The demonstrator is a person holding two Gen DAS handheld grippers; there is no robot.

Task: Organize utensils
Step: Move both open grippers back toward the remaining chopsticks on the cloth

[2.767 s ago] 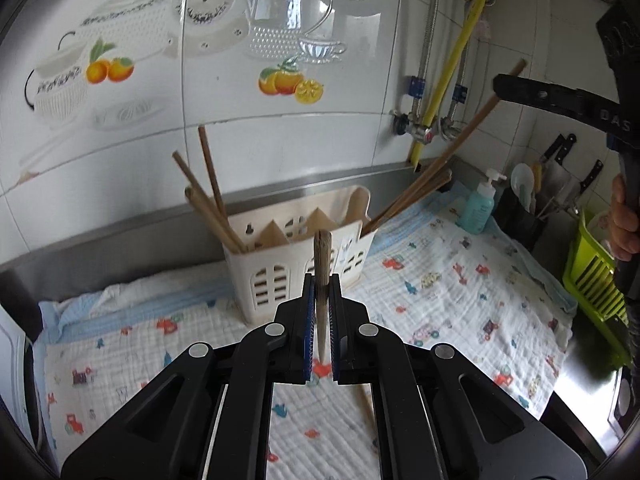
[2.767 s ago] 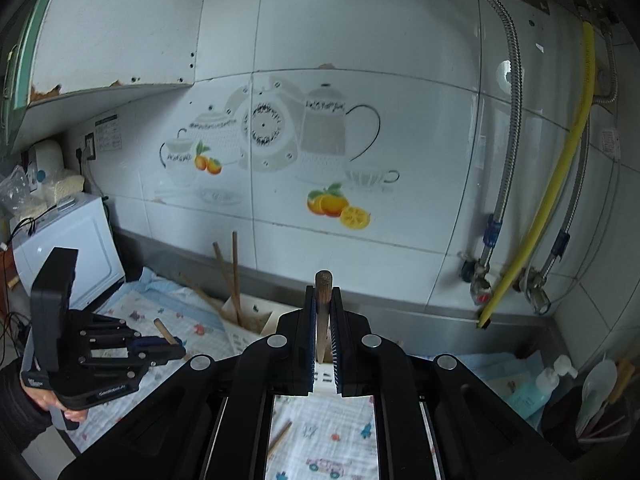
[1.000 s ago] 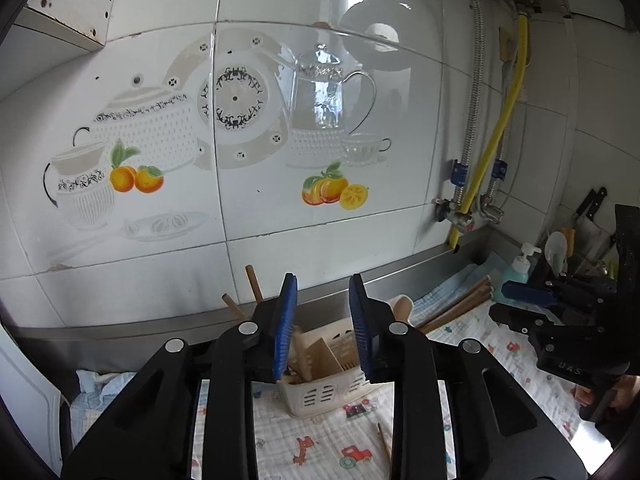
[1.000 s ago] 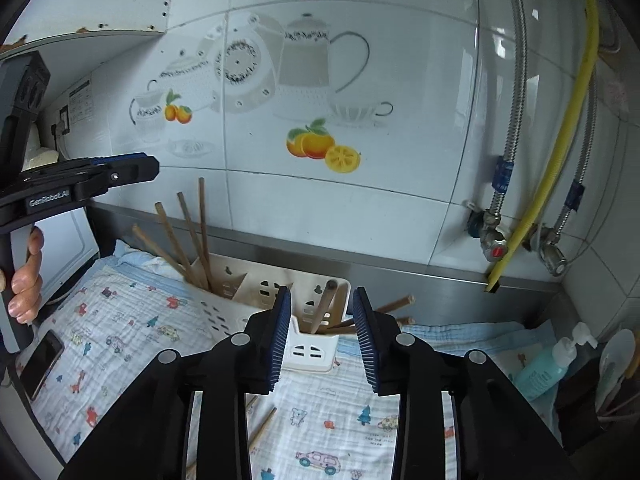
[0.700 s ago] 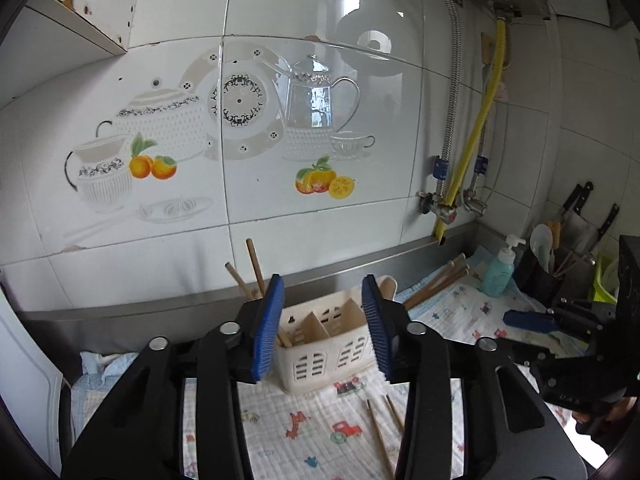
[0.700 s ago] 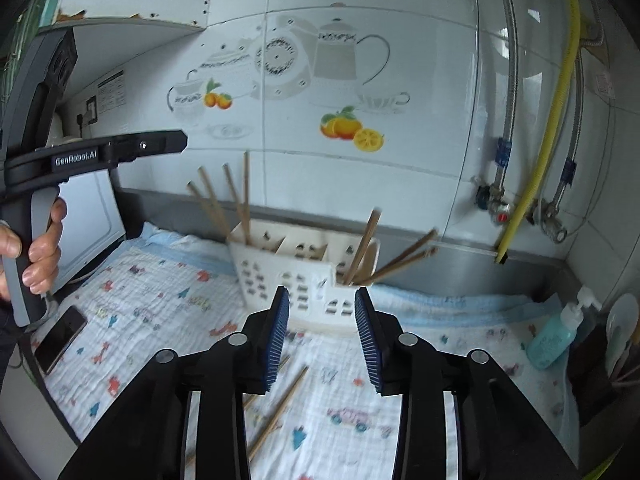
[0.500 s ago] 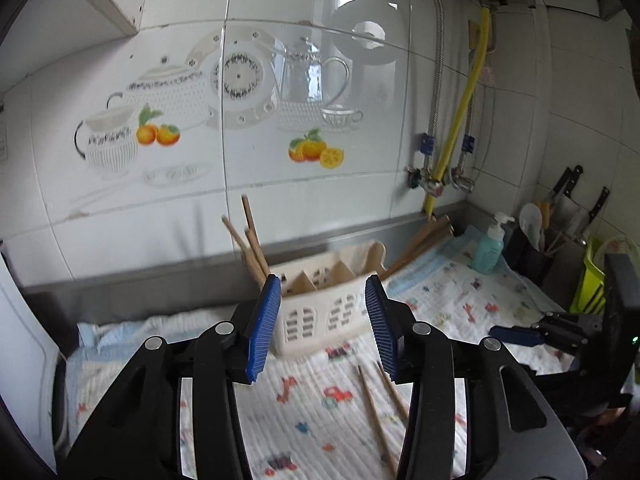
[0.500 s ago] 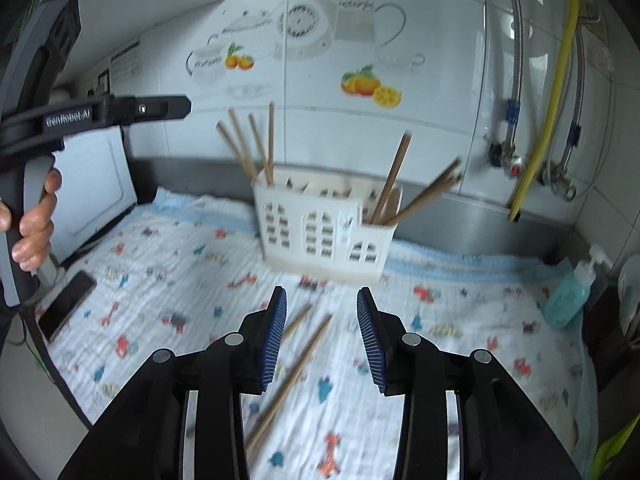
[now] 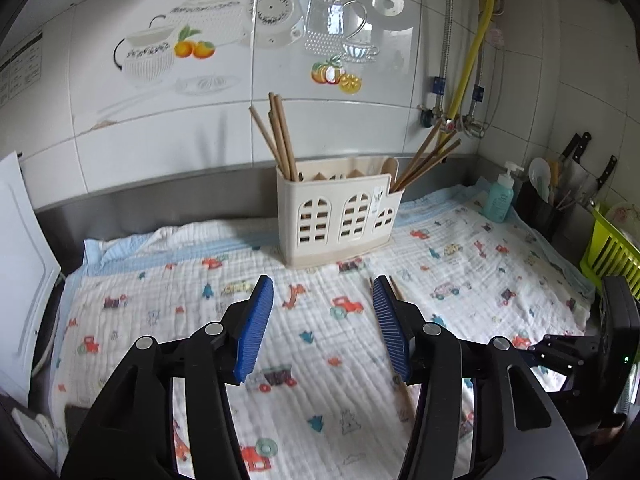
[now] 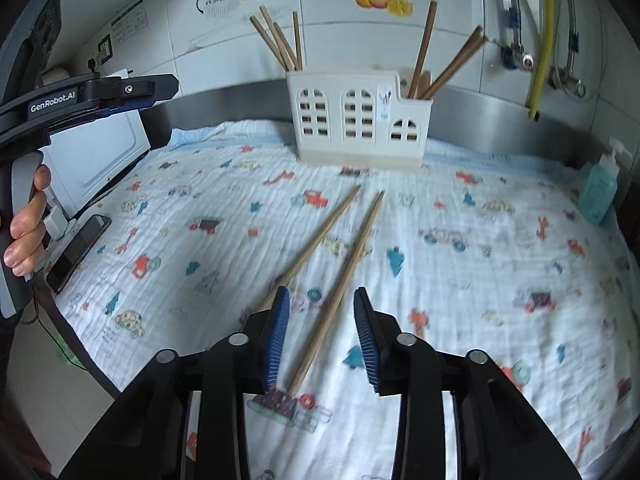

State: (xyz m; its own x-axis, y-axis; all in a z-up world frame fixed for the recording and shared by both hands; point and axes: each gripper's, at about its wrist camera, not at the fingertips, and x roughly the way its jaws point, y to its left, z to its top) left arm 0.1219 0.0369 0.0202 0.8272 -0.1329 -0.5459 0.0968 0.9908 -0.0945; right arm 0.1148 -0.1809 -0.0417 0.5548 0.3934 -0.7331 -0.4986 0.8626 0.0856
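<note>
A cream utensil holder (image 9: 338,210) (image 10: 360,120) stands at the back of the cloth with several wooden chopsticks upright at its left end (image 10: 280,40) and its right end (image 10: 444,60). Two loose chopsticks (image 10: 340,264) lie on the cloth in front of it, side by side. My right gripper (image 10: 322,336) is open and empty, low over their near ends, with one chopstick between the jaws. My left gripper (image 9: 324,328) is open and empty above the cloth, left of the loose chopsticks (image 9: 394,290), and also shows in the right wrist view (image 10: 120,92).
A printed cloth (image 10: 480,260) covers the counter. A teal soap bottle (image 10: 598,196) stands at the right. A phone (image 10: 78,252) lies at the left edge by a white appliance (image 10: 92,160). A knife and utensil pot (image 9: 560,196) and a green rack (image 9: 608,248) are far right.
Both grippers let go of chopsticks into the holder, opened, pulled back from it and tilted down. The right one now hangs low over the two loose chopsticks.
</note>
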